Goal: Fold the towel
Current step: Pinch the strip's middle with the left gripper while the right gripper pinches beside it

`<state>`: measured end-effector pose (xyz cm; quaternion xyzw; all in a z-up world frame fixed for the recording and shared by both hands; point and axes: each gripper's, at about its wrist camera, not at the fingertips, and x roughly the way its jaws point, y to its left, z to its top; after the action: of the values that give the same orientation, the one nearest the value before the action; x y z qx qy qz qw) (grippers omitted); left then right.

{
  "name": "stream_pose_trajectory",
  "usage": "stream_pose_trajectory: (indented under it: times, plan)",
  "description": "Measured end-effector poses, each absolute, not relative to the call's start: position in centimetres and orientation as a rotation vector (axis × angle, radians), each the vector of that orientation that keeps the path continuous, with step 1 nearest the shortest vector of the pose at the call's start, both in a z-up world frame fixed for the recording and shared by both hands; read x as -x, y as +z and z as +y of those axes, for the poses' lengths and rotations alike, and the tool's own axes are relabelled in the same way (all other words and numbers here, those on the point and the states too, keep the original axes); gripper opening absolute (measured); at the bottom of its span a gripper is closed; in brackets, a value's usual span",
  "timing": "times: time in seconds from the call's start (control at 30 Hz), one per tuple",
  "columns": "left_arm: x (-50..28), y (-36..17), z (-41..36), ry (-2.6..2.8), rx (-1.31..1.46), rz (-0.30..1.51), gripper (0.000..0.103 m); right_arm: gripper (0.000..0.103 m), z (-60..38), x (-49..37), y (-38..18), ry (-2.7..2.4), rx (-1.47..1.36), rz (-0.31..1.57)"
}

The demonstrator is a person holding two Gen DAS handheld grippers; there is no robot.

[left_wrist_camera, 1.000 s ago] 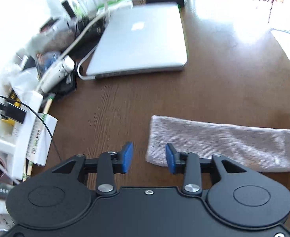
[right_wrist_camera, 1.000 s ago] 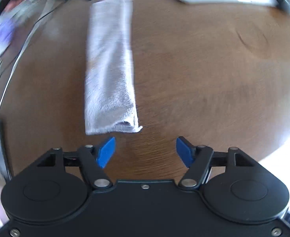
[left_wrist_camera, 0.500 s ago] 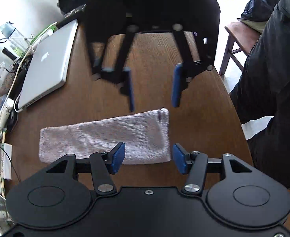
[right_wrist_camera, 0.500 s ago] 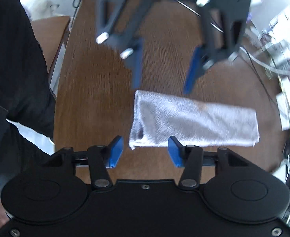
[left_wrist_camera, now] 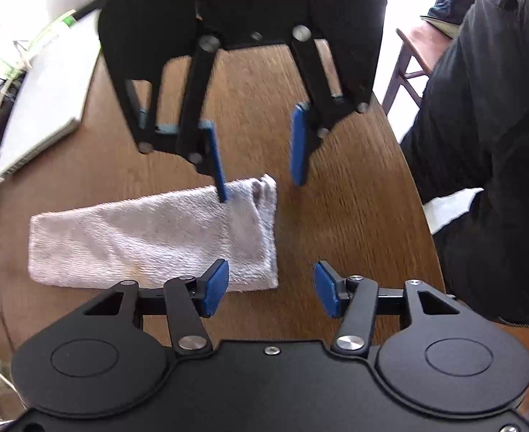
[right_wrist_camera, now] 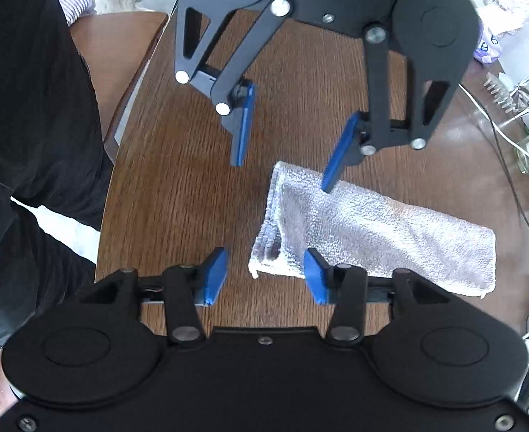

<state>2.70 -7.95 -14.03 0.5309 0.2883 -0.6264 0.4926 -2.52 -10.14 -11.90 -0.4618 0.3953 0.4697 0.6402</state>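
Folded grey-white towel seen lying flat on the brown wooden table, as a long narrow band; one short end, with layered folds showing, lies near the table edge beside the person in dark clothing.

Left claw held steeply downward over that short end. Jaws stand about half apart; blue pads not pressed on anything. One pad is seen over the towel's corner, the other over bare wood; nothing is gripped.

Right claw faces the left one from the opposite side of the same towel end. Its jaws are closing, roughly half apart. The towel's other corner lies between its fingers, but the pads are not seen pressing on it. In the left wrist view one of its pads overlaps the towel's far edge; contact cannot be told.

A silver laptop, closed, lies further along the table, well apart from the towel. Cables and clutter noted past the towel's far end. A wooden chair stands beside the table.
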Motion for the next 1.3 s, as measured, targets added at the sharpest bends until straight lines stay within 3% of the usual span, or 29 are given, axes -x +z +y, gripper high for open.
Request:
stream_pose_trajectory:
  times: [0.33,0.43,0.5,0.57,0.63,0.67,0.7,1.3]
  plan:
    - [-5.5,-14.6,-8.9,-1.587,-1.230,0.800,0.045,0.052,-10.2,-0.4,-12.1,1.119,0.974,0.966]
    - [-6.4,-14.6,-8.9,-1.599,-1.220,0.802,0.033,0.049,-10.4,-1.3,-12.1,1.127,0.935,0.992]
    - [-7.2,-14.6,-8.9,-1.597,-1.214,0.797,0.016,0.043,-10.4,-1.5,-12.0,1.145,0.921,1.005]
    - [-7.8,-14.7,-9.1,-1.600,-1.207,0.805,0.013,0.038,-10.4,-1.5,-12.0,1.155,0.917,1.008]
    - [-8.0,-14.6,-9.2,-1.604,-1.209,0.807,0.012,0.029,-10.4,-1.5,-11.9,1.159,0.904,1.014]
    - [-7.8,-14.5,-9.1,-1.606,-1.215,0.805,0.011,0.014,-10.4,-1.7,-11.9,1.149,0.897,1.013]
    - [-7.7,-14.3,-9.0,-1.608,-1.219,0.803,0.011,0.011,-10.4,-1.9,-11.8,1.135,0.893,1.010]
    - [-11.3,-10.1,-8.5,-1.554,-1.113,0.824,0.011,0.010,-12.2,-3.1,-9.2,1.079,0.766,0.992]
